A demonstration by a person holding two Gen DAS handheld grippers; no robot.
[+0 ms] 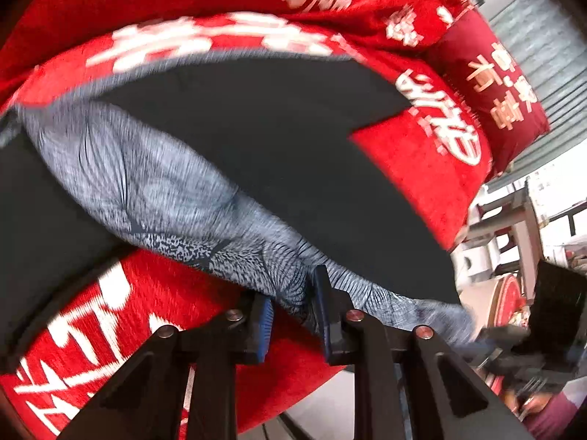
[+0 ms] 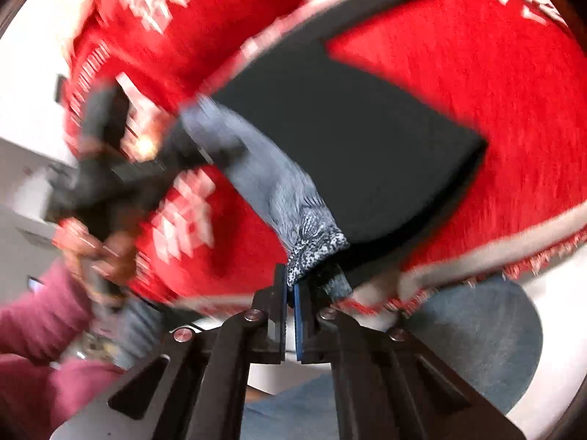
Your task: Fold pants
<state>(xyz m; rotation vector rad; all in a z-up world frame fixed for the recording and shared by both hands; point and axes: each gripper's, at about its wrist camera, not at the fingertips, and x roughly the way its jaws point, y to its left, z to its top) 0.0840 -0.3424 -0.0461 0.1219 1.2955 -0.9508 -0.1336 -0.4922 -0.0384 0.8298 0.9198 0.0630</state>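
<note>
Dark pants [image 1: 286, 139] with a grey-white patterned lining [image 1: 146, 183] lie spread over a red blanket. My left gripper [image 1: 293, 304] is shut on the patterned waistband and lifts it. My right gripper [image 2: 290, 293] is shut on the same patterned band [image 2: 312, 238] further along, with the dark pants [image 2: 348, 139] stretching away from it. Each gripper shows in the other's view: the right one [image 1: 513, 344] at the band's far end, the left one [image 2: 121, 168] at upper left. Both views are motion-blurred.
The red blanket [image 1: 422, 168] with white characters covers the surface, fringed at its edge [image 2: 513, 253]. A dark red pillow [image 1: 495, 84] lies at the back right. Furniture [image 1: 521, 227] stands beyond the edge. A pink-sleeved arm [image 2: 40, 322] is at lower left.
</note>
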